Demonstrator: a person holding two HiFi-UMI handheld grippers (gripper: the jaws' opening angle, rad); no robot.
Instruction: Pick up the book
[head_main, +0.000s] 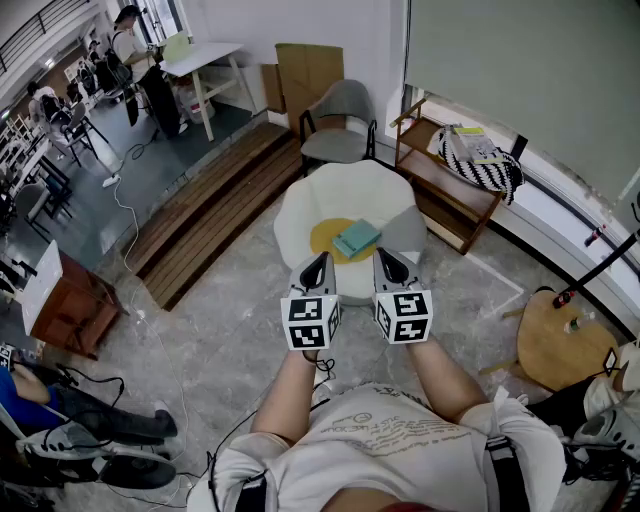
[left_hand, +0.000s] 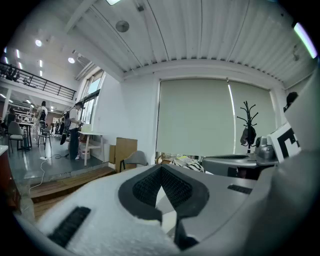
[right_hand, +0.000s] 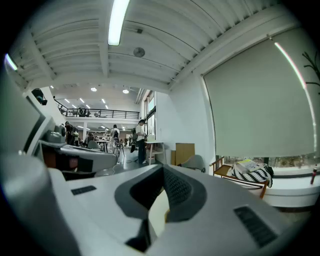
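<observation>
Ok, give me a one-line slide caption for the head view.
Left tongs and right tongs, both shut and empty, held side by side before the teal book on the white table.

A grey armchair (head_main: 338, 118) stands at upper centre, cardboard (head_main: 308, 70) behind it. To its right, a wooden rack (head_main: 440, 195) bears a striped bag (head_main: 492, 168). Lower right sits a round wooden stool (head_main: 550, 345) — wooden steps (head_main: 215, 205) run left of centre.
</observation>
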